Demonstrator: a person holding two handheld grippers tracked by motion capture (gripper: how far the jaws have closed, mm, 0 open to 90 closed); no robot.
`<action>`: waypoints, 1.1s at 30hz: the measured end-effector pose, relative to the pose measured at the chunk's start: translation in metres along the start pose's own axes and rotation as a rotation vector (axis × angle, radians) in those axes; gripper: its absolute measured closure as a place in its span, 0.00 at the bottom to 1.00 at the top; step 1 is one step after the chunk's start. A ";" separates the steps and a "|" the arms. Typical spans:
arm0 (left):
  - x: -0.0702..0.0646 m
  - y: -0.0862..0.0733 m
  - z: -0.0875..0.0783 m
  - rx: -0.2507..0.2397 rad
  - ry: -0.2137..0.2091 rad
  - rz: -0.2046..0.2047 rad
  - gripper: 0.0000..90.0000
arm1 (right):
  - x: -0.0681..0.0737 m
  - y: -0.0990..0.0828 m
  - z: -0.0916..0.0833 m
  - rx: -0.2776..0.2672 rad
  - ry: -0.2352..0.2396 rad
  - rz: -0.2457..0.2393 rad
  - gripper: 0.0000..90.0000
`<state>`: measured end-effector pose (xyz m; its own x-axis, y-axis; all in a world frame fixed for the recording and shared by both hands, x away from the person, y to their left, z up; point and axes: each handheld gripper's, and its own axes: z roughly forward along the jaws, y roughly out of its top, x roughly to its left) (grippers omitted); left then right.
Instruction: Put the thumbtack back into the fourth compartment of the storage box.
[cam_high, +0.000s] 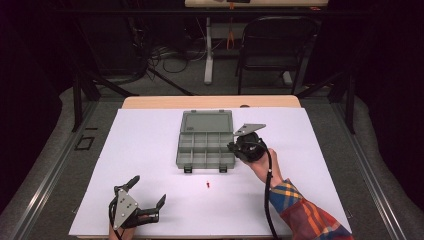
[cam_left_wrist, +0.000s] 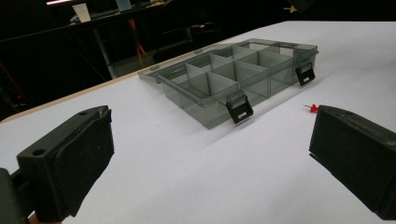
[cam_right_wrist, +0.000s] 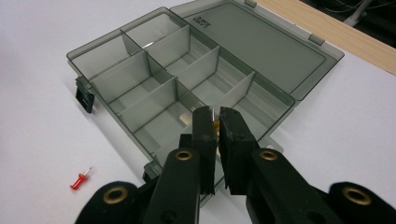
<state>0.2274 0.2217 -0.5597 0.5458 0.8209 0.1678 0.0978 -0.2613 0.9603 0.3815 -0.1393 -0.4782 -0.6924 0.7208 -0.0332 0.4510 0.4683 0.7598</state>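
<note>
A: Right tongs pinch a small yellow pushpin, poised over a near corner compartment of the open organizer box. Light, slippery; grip the head.

B: Left tongs spread, idle. Compartments look empty. Red pushpin lies on the table before the box.

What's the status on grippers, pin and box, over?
Right gripper shut on yellow pin over open organizer box. Left gripper open, idle. Red pin loose on table.
</note>
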 end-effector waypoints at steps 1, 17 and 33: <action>0.000 0.000 0.000 -0.001 0.000 0.000 0.00 | -0.001 0.000 0.002 0.003 -0.001 0.000 0.95; 0.000 0.000 0.000 0.002 -0.002 -0.001 0.00 | -0.016 0.012 0.023 0.051 -0.028 0.002 0.95; 0.000 0.000 0.000 0.002 -0.003 -0.002 0.00 | -0.026 0.016 0.055 0.135 -0.050 0.023 0.88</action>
<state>0.2279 0.2217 -0.5599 0.5484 0.8197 0.1651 0.1009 -0.2608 0.9601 0.4380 -0.1224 -0.5010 -0.6536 0.7550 -0.0519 0.5403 0.5135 0.6667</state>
